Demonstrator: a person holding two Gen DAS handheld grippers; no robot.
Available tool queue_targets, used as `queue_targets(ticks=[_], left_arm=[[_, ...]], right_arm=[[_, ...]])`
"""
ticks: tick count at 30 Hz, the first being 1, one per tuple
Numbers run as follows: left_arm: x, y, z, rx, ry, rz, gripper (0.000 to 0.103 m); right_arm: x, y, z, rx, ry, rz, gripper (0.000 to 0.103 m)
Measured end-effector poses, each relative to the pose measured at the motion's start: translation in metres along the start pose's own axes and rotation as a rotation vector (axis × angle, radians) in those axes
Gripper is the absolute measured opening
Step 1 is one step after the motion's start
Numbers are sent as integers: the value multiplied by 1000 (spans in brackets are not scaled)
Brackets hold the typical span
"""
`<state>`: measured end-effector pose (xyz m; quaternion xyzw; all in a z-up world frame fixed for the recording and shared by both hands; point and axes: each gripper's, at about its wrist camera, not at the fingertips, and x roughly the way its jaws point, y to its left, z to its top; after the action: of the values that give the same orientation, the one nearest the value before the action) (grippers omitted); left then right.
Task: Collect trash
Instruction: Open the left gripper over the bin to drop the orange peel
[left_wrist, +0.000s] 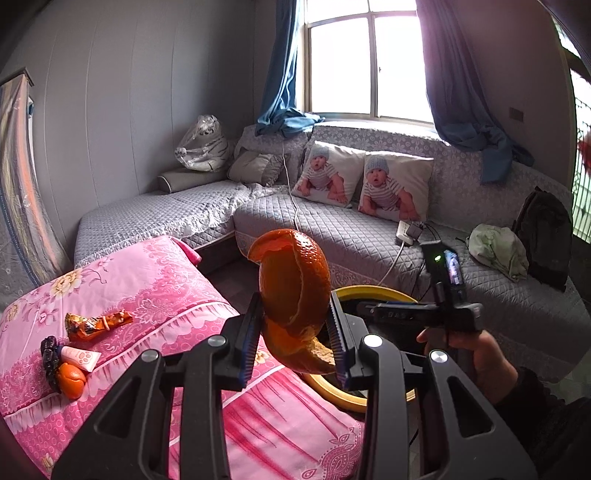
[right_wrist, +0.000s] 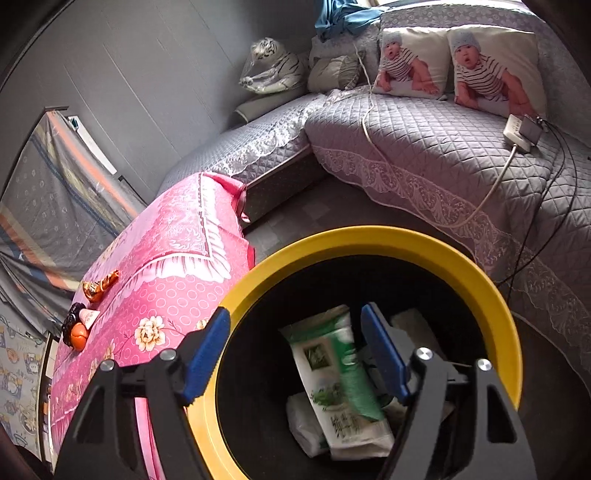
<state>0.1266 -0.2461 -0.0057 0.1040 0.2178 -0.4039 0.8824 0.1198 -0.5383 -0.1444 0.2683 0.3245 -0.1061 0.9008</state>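
My left gripper (left_wrist: 295, 332) is shut on a large curled orange peel (left_wrist: 295, 280), held up above the pink-covered table (left_wrist: 155, 295). My right gripper (right_wrist: 295, 314) stands open over the yellow-rimmed bin (right_wrist: 369, 240), with nothing pressed between its blue pads. Below it, inside the bin, lies a blurred green-and-white packet (right_wrist: 340, 380) beside white crumpled paper (right_wrist: 303, 424). On the pink cloth lie an orange snack wrapper (left_wrist: 96, 325), a small tube (left_wrist: 79, 356), a tangerine (left_wrist: 72, 380) and a dark bunched thing (left_wrist: 50, 354). The left wrist view shows the bin rim (left_wrist: 369, 291) just behind the peel.
A grey quilted corner sofa (left_wrist: 332, 236) runs behind the bin, with two printed pillows (left_wrist: 395, 184), a power strip with cables (left_wrist: 406, 230), a green cloth (left_wrist: 498, 247) and a dark bag (left_wrist: 543, 232). A person's hand (left_wrist: 491, 365) holds the right gripper's handle.
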Motion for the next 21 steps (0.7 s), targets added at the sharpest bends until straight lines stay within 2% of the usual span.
queue_targets(ticks=[4,13,17,18,19,21], left_arm=[[33,-12,-4,19,52,-35,32],[136,-61,-30,100,221,-114,32],[171,-70,-41,78,276,-148,36],[175,-70,-43,63,275,-147,46],[176,-69,-44,55,267,-131,65],[172,-63,-43,33,227,-104,85]], right_arm=[[-27,-19,-1,58,-56,2,70],[-99,-64,-4,155,-213,-7,75],[-117,-76,-6,174,-255,-12,76],[-119,-78,-6,177,-260,-14,76],[-120,-80,-7,179,-264,-16,77],[-120,-81,-7,180,-265,-25,77]])
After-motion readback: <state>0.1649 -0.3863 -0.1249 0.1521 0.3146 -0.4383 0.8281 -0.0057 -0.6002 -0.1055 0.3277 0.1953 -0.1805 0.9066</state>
